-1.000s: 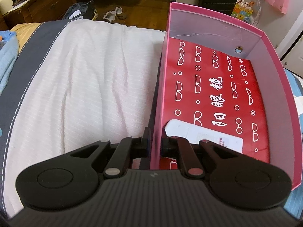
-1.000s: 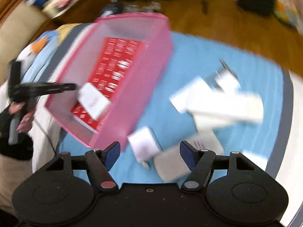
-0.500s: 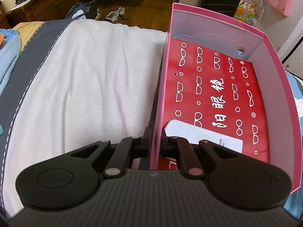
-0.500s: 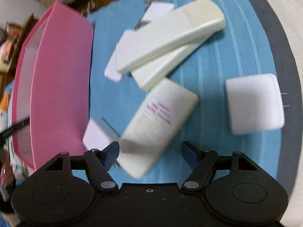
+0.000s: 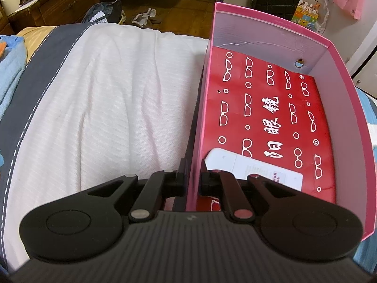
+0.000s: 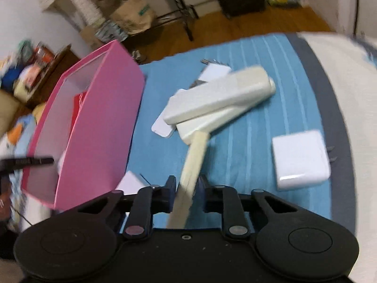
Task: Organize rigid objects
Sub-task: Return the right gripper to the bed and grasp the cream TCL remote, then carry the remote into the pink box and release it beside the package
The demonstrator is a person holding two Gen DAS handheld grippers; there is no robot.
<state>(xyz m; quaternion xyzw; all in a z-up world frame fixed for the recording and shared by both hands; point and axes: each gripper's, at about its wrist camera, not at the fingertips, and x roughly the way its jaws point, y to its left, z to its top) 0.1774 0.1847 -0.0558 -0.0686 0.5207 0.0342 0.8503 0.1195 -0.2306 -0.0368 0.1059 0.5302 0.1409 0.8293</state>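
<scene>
In the left wrist view my left gripper is shut on the near part of the pink box's left wall, one finger outside and one inside. A red sheet printed with glasses lines the box floor, and a white flat device lies on it. In the right wrist view my right gripper is closing its jaws, with the pads on a thin cream slab standing on edge between them. The pink box stands to its left.
On the blue towel lie two long cream remotes crossed over each other, a white charger block at the right, a small white card by the box and a white adapter behind. A white sheet lies left of the box.
The right gripper swung over the towel, dropped onto the cream slab and went from wide open to pinching it on edge. The left gripper and the box have not moved.
</scene>
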